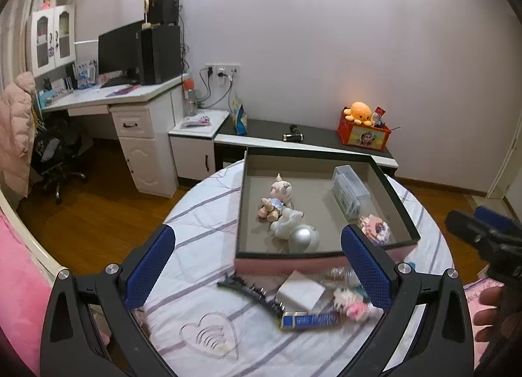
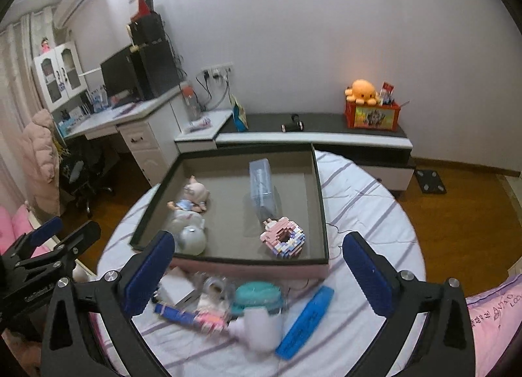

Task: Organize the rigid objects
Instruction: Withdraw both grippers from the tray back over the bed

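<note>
A shallow dark-rimmed box (image 2: 321, 201) with a pink outer wall sits on the striped bed (image 2: 368, 210), holding a pink block-built ring (image 2: 283, 238) at 5 o'clock, a silver ball (image 2: 193, 240) at 7, and a clear case (image 2: 261, 186). Both the left tongs (image 1: 257, 266) and the right tongs (image 2: 257, 271) hover spread and empty over loose items just beside the box's near wall.

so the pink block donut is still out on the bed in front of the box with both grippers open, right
Not quite: the pink block donut already sits inside the box, near its front right corner, as the right wrist view shows. The left gripper and right gripper are open.
</note>
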